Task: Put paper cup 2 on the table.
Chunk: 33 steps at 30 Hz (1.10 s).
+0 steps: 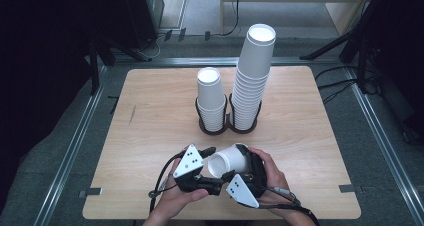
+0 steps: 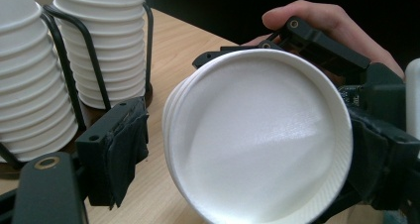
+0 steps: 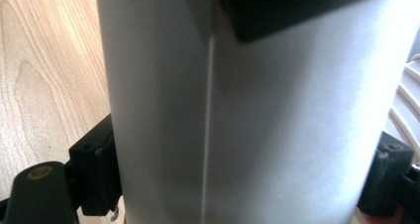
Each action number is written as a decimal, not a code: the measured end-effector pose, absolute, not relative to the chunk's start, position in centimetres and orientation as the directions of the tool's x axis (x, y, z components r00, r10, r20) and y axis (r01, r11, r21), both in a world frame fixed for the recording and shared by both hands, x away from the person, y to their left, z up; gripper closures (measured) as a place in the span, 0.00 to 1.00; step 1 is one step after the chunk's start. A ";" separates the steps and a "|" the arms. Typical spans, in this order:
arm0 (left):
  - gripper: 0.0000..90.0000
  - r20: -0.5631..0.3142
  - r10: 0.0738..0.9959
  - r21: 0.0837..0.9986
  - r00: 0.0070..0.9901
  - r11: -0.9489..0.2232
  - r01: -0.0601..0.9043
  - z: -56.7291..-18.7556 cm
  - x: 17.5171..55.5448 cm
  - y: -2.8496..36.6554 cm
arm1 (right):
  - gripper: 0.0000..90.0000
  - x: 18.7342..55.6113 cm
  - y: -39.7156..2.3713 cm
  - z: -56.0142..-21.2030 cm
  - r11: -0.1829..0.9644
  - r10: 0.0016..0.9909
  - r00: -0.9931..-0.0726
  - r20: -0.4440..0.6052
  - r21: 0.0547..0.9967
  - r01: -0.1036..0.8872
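While the two black wire racks [image 1: 226, 127] stand side by side at the far middle of the table [image 1: 150, 136], each holds white paper cups turned upside down. The short stack [image 1: 211, 100] is on the left, and the tall stack [image 1: 254, 81] is on the right. Bare wood lies on both sides, out to the table's rounded edges. At the near edge, two hands meet. The left gripper [image 1: 209, 152] has its jaws spread apart and holds nothing, with one jaw just beside the rim of a small bunch of nested cups [image 1: 228, 160]. The cups lie on their side, mouth toward the left gripper. The right gripper [image 1: 241, 161] is squeezed on the cups, one jaw on each side. The right hand [image 1: 272, 175] curls round its gripper from behind.
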<state>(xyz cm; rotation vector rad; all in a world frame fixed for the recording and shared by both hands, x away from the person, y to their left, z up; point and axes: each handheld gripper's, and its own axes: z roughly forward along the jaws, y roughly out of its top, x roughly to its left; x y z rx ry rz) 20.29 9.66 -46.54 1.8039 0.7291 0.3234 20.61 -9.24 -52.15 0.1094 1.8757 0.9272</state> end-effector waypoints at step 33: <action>0.26 -0.137 0.633 0.924 0.762 -0.195 0.328 -46.5 20.2 9.8 | 0.11 20.5 -9.1 -52.2 0.711 0.450 -0.487 -0.748 0.631 -0.312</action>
